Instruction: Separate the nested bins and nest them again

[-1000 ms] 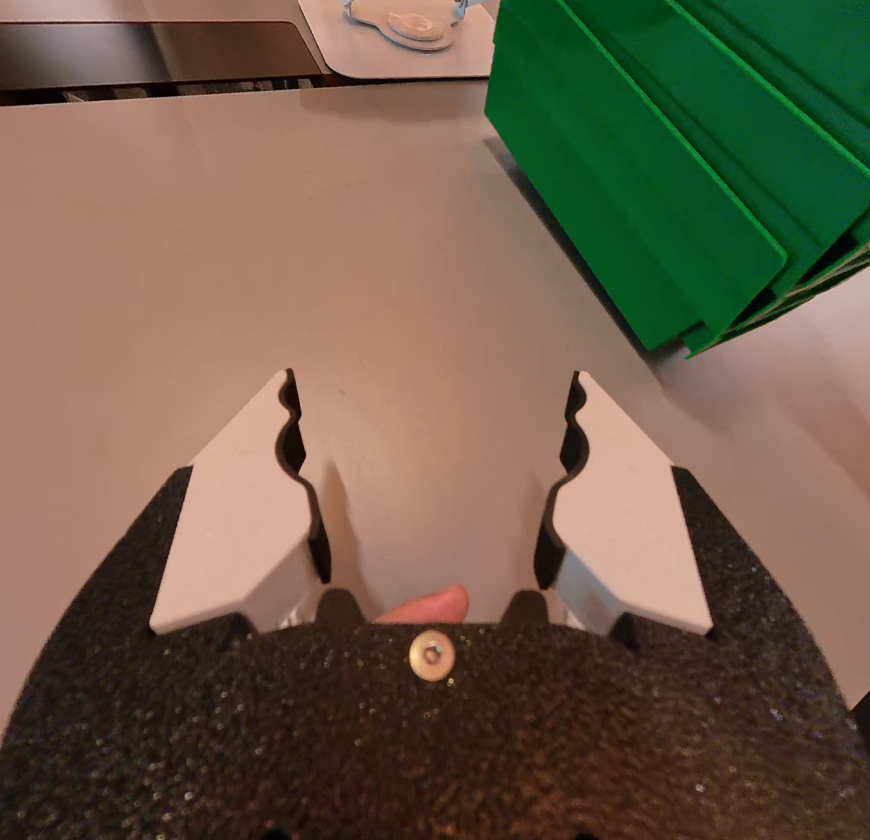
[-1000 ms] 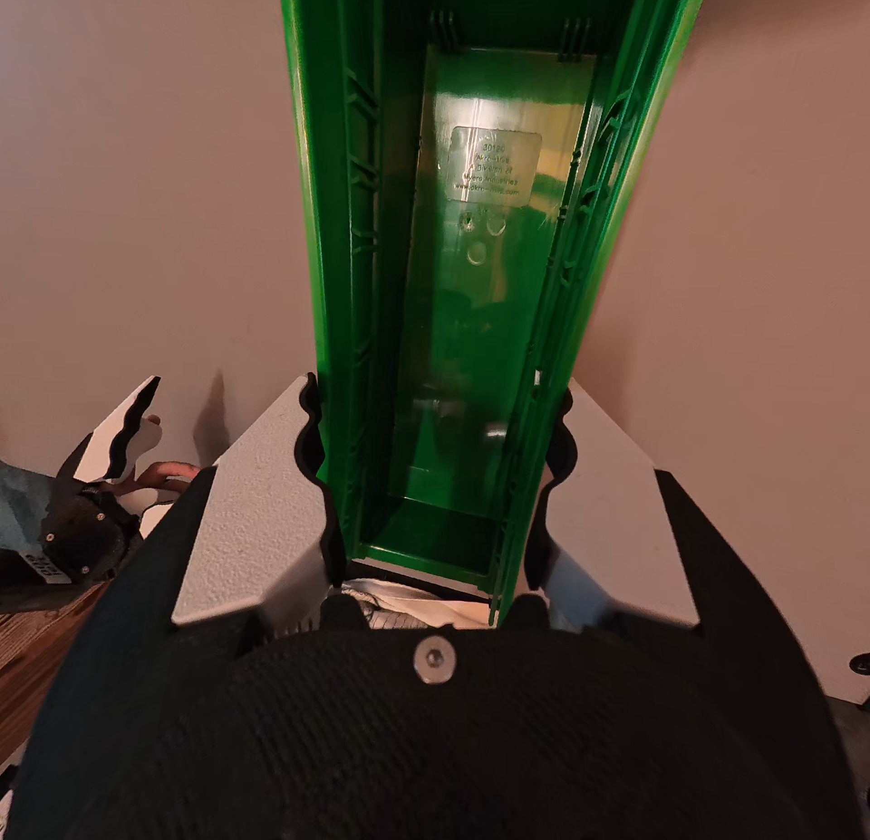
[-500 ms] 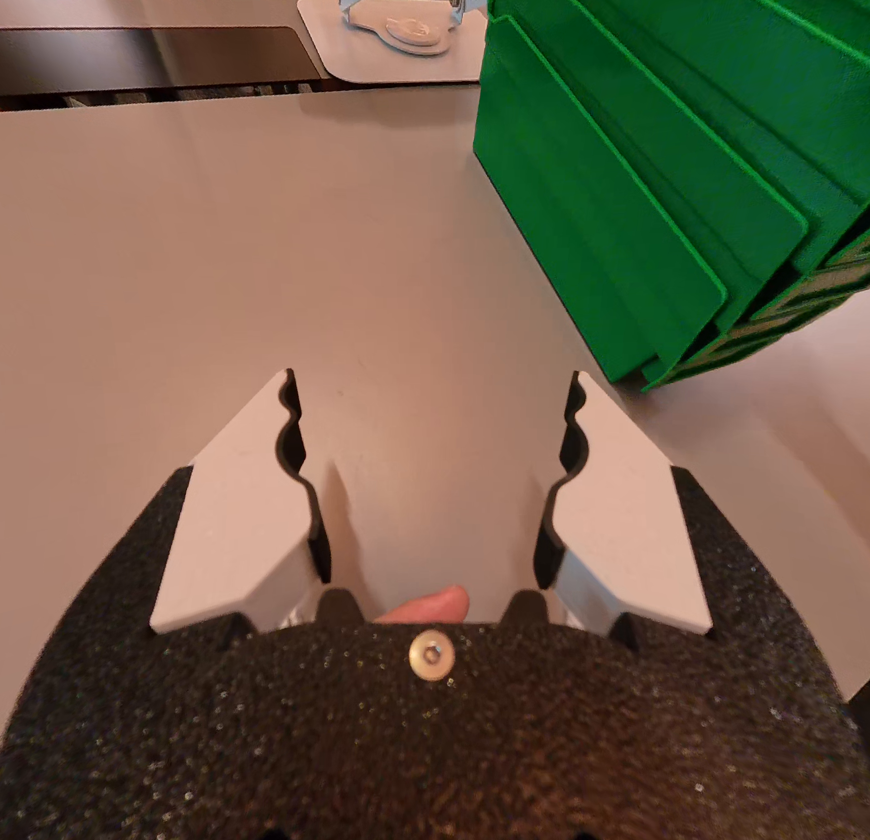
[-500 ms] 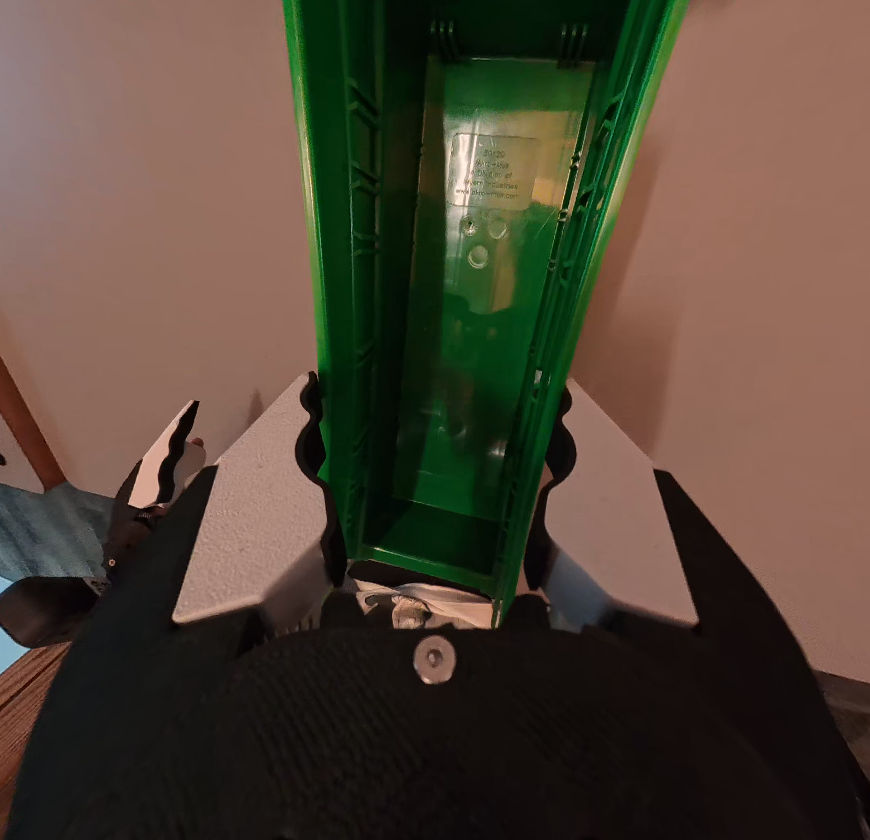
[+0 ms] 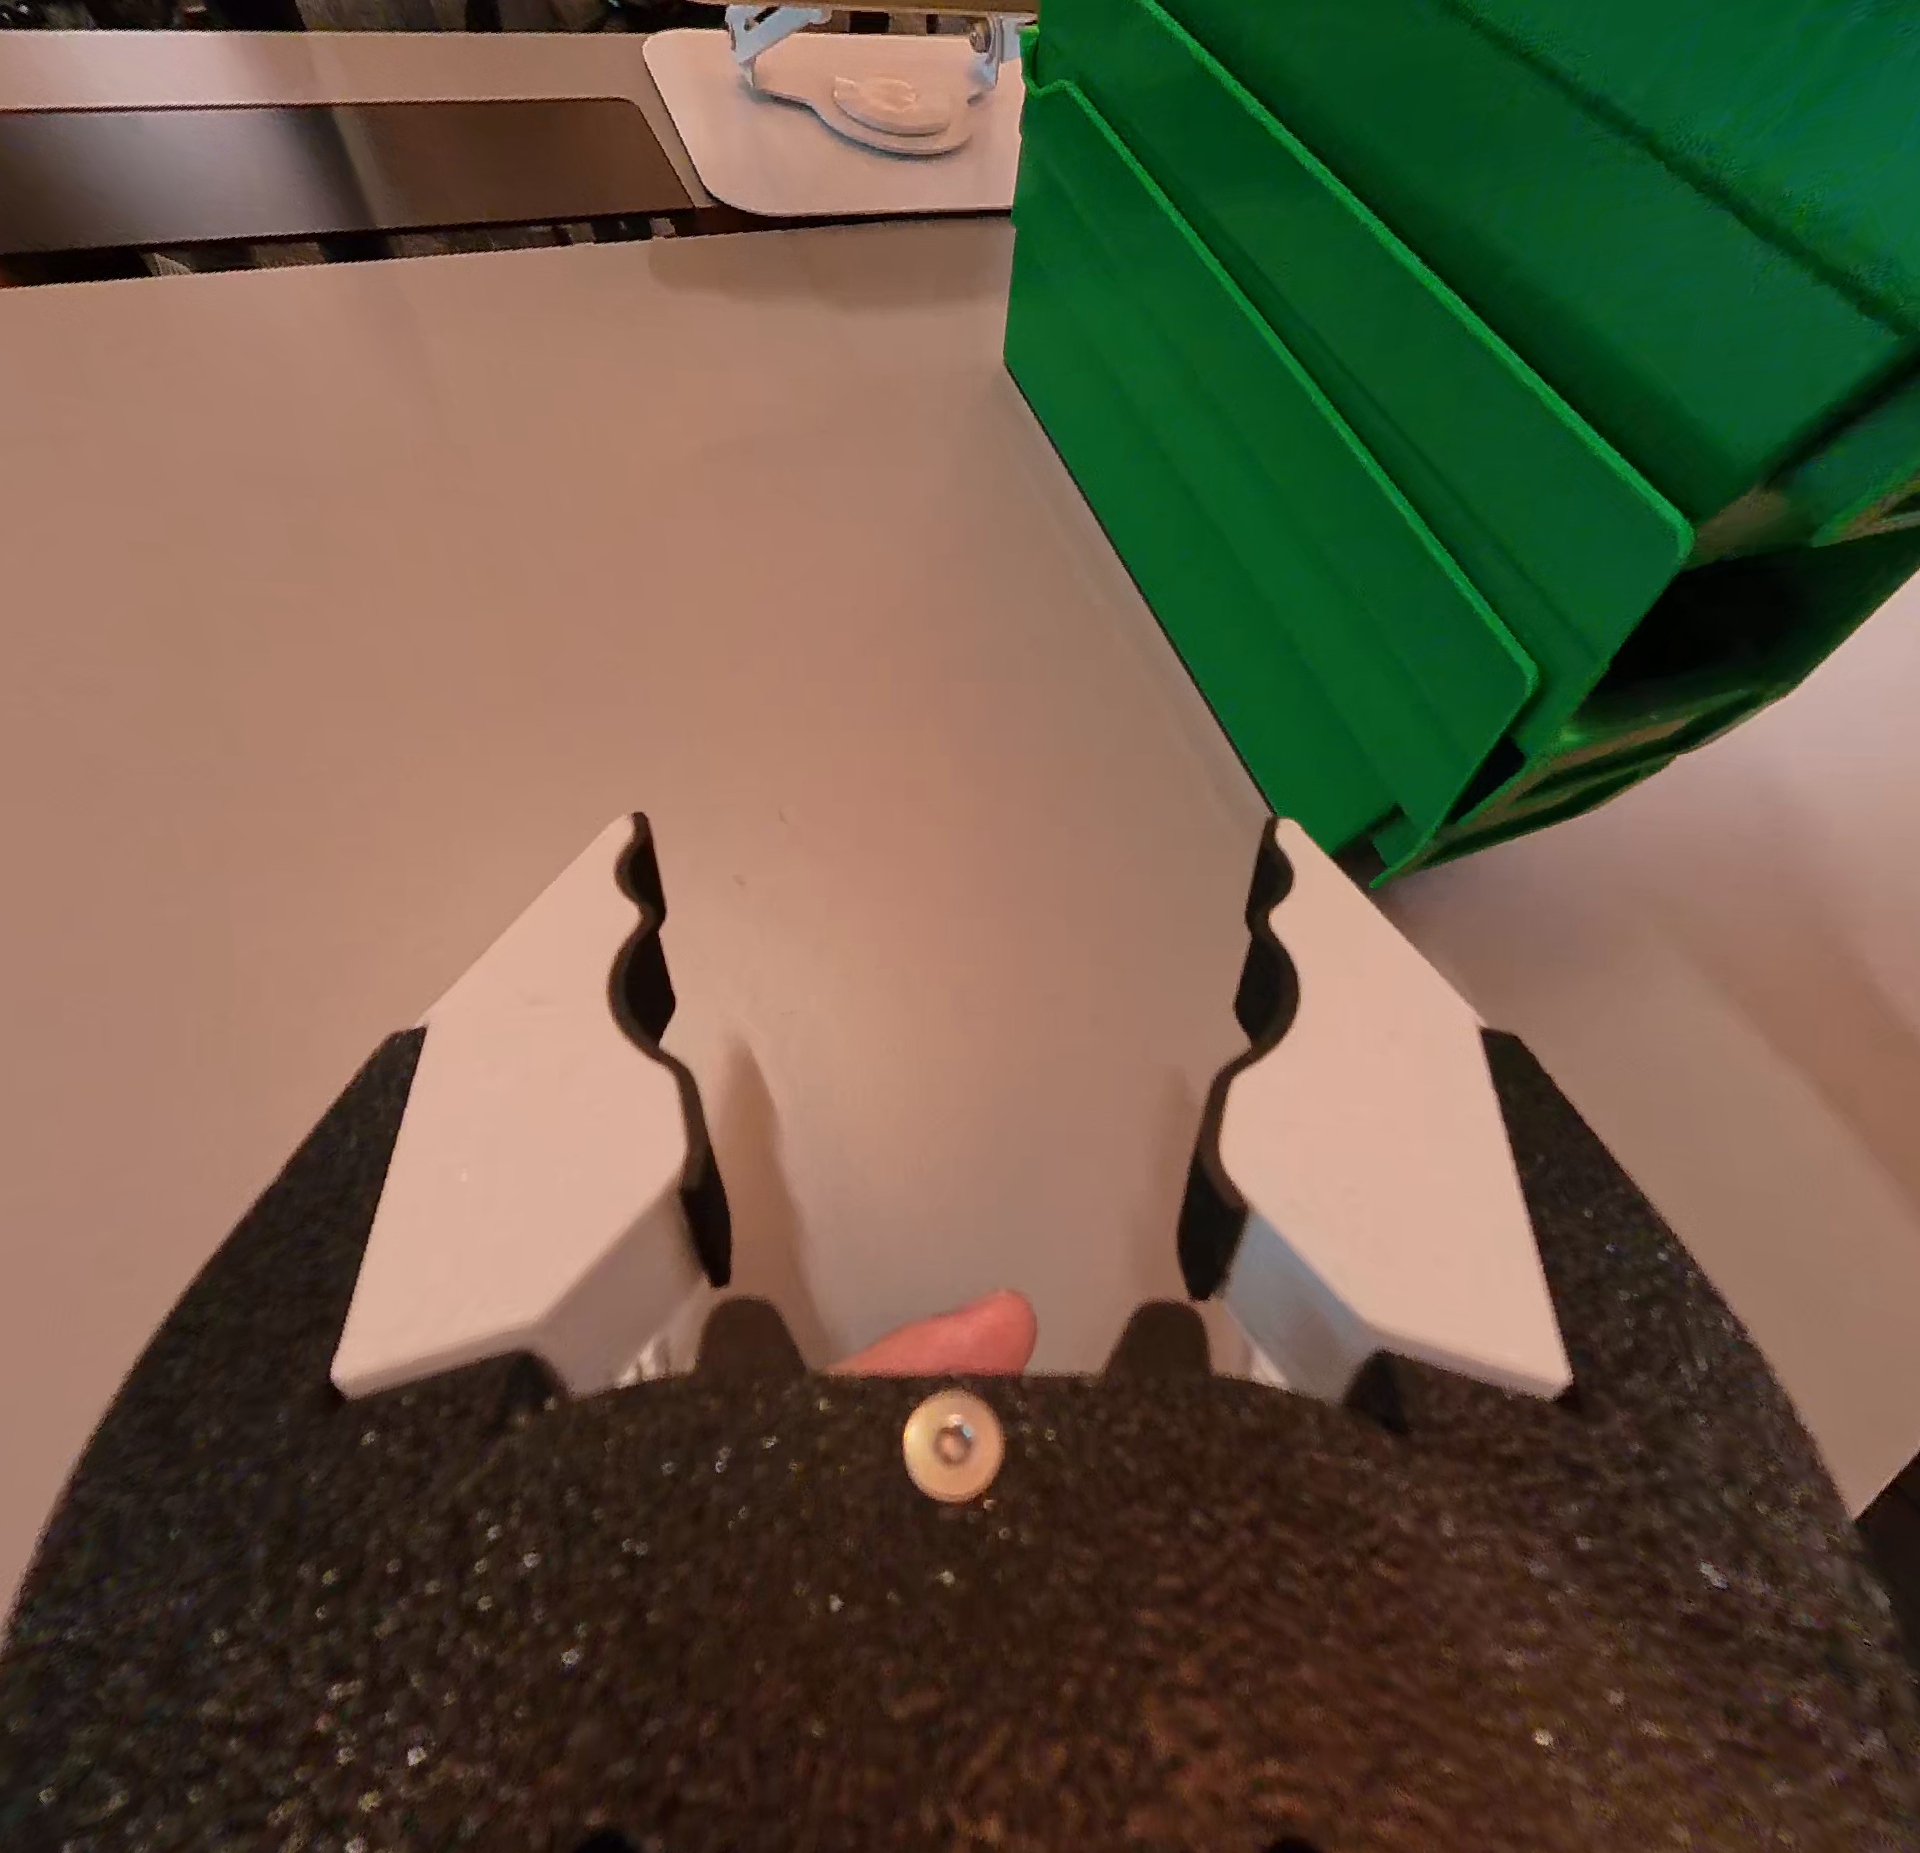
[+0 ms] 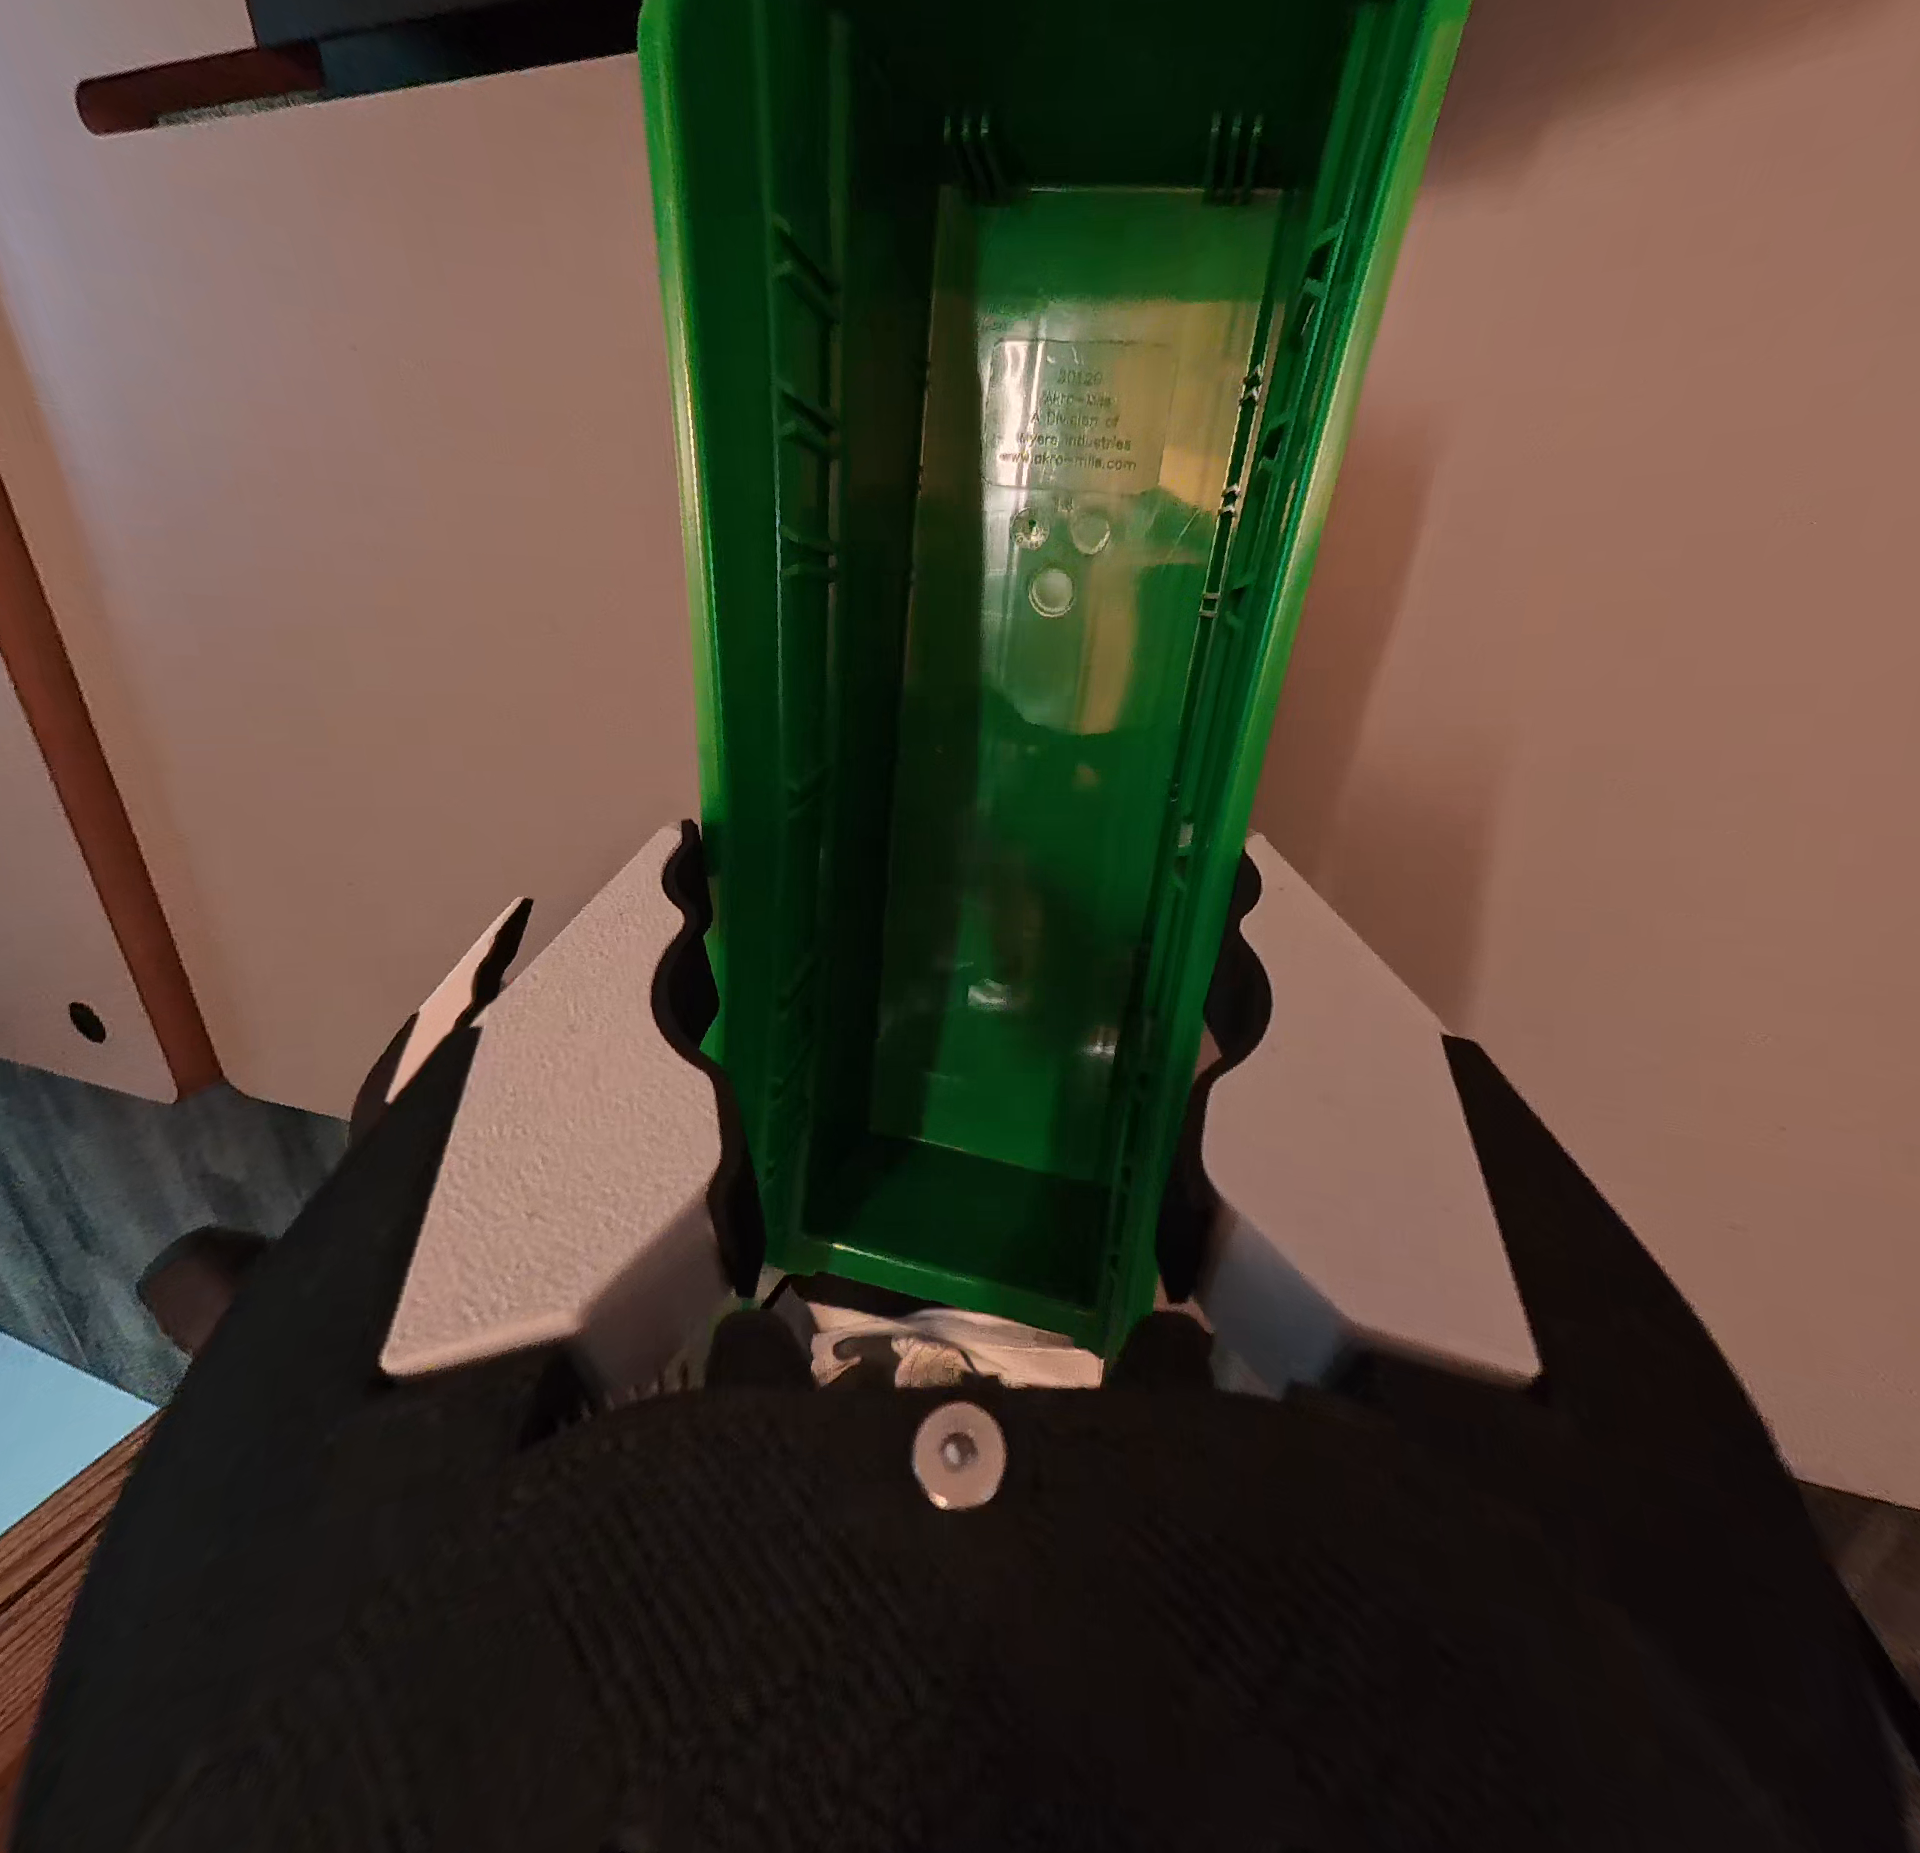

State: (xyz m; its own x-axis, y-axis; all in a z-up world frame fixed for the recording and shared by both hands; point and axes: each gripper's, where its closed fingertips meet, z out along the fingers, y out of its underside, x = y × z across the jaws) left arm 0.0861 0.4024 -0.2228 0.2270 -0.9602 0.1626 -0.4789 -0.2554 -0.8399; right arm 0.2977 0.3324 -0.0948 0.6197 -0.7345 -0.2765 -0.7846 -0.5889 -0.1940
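Observation:
A stack of nested green bins [image 5: 1403, 432] fills the upper right of the left wrist view, tilted, its lowest corner close to the beige table [image 5: 520, 608]. My left gripper [image 5: 951, 837] is open and empty over the table, left of the stack's near corner. In the right wrist view my right gripper [image 6: 966, 858] is shut on the side walls of a long green bin [image 6: 1049, 660], and I look into its open inside. One white finger of the left gripper [image 6: 478, 982] shows at the lower left there.
A white plate with a metal bracket [image 5: 862, 120] lies beyond the table's far edge, beside a dark panel [image 5: 312, 162]. A wooden leg [image 6: 94, 785] and grey carpet [image 6: 104, 1180] show at left in the right wrist view.
The green stack has swung left and lifted in the left wrist view, its layers spreading apart. The right gripper has tilted with the bin, bringing the floor and wooden leg into view. The left gripper stays put.

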